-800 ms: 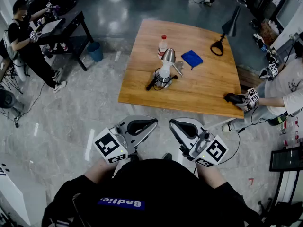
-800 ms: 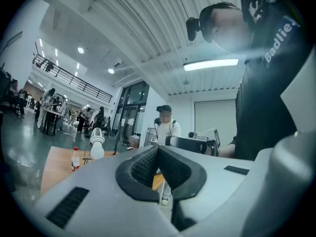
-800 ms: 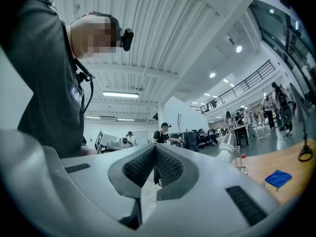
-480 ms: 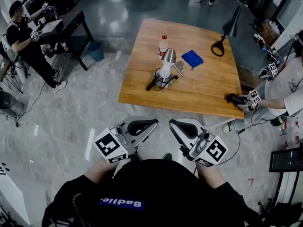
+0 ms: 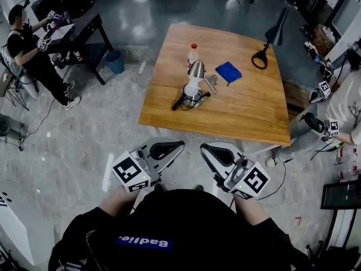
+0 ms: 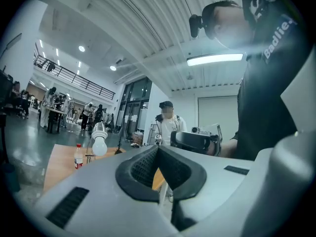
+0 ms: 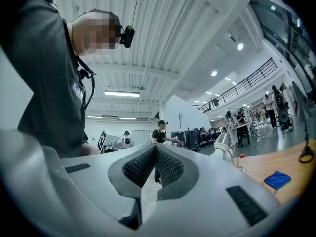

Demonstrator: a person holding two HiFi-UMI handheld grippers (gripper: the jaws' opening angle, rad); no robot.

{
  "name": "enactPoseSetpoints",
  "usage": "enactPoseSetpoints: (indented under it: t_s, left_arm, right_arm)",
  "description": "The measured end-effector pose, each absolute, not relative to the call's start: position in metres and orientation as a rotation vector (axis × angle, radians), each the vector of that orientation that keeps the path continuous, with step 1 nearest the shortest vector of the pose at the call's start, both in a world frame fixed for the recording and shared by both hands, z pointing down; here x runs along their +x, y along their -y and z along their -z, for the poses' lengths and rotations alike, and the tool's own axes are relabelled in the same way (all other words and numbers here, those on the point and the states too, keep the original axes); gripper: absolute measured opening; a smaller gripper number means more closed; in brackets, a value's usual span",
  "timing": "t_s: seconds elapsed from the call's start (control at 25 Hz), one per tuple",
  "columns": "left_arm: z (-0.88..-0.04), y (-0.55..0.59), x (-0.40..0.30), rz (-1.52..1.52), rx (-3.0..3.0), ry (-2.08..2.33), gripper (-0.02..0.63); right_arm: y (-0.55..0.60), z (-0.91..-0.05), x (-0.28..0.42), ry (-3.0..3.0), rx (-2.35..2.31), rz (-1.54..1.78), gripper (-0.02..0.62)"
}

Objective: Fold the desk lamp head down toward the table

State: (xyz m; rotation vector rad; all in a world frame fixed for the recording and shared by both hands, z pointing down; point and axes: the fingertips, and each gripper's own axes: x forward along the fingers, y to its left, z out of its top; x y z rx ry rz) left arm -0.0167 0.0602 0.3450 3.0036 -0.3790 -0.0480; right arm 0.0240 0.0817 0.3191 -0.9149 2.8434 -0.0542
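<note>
Far ahead on the table (image 5: 242, 114) the desk lamp (image 5: 194, 82) stands, its head not yet folded; left gripper (image 5: 179, 144) and right gripper (image 5: 204, 148), jaws pressed together and empty, wait well apart from it; all work remains.

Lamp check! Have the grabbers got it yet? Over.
Left gripper and right gripper shut, empty, short of the table. Desk lamp standing, untouched. Bottle and blue cloth close beside it.
</note>
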Motion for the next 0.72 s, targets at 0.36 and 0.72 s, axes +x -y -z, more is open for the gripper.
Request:
enactPoseSetpoints:
  t_s: [0.36,0.72]
  left_arm:
    - [-0.357,-0.035,0.0,0.005,2.987,0.544,-0.002]
    - [-0.324,0.006,0.009,0.091,3.082,0.399,-0.002]
  right_arm:
    - [-0.057,-0.332,0.071,-2.848,-0.866,0.057,-0.005]
    - [0.012,-0.332,0.089,-2.848,-1.015,0.038,-0.005]
